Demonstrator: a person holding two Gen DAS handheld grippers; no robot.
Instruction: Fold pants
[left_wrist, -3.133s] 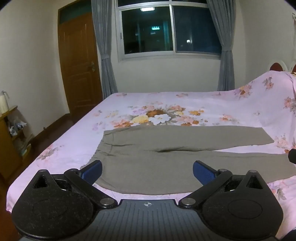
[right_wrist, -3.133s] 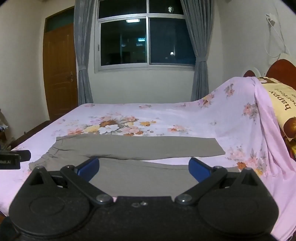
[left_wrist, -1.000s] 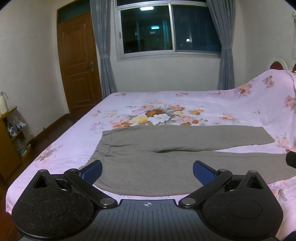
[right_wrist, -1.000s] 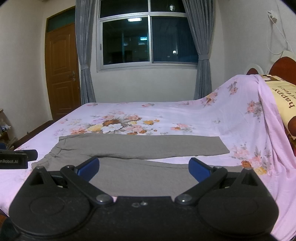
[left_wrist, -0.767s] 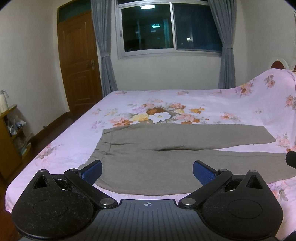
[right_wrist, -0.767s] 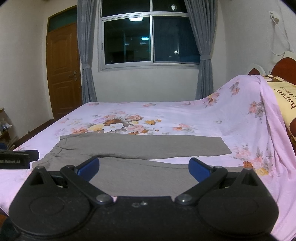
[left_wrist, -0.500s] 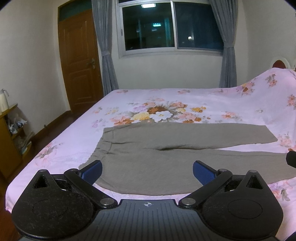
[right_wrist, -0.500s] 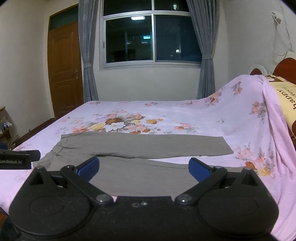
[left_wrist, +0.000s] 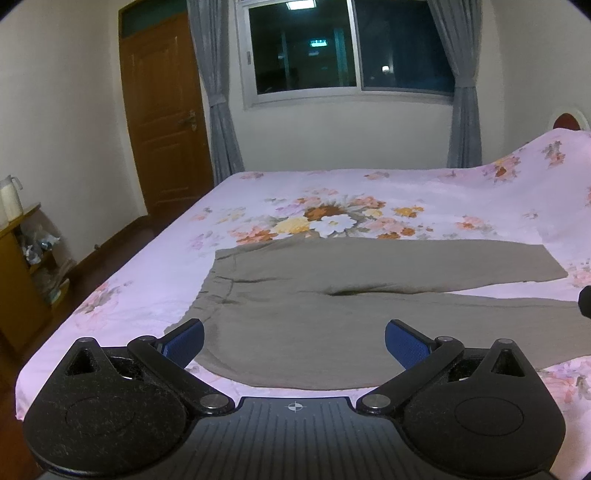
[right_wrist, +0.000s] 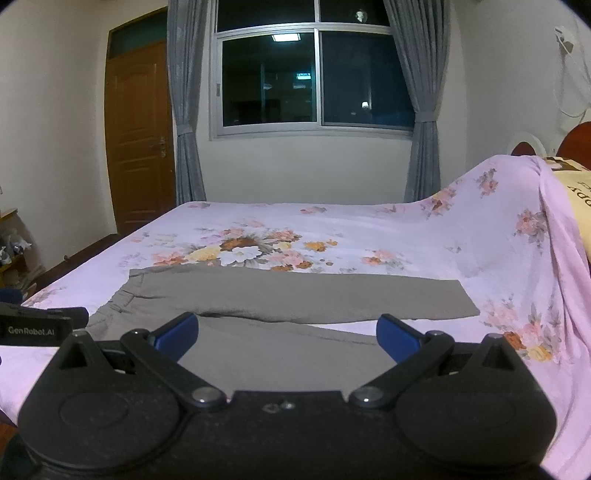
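A wide bed (left_wrist: 155, 280) covered by a pale pink sheet printed with orange, yellow and white flowers carries a pair of grey-brown knit pants (left_wrist: 332, 295), laid flat, waistband toward the left, both legs stretched rightward, slightly apart.

Cream walls, dark window (left_wrist: 351, 48), grey curtains (right_wrist: 184, 103), wooden door (left_wrist: 162, 110), floral-sheeted bed (right_wrist: 332, 229)

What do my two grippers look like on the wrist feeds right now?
Both match: the left gripper and the right gripper have matte black round-lobed bodies, black link arms with silver pivot pins, and blue ribbed finger pads. The left's side reads "GenRobot.AI" in the right view.
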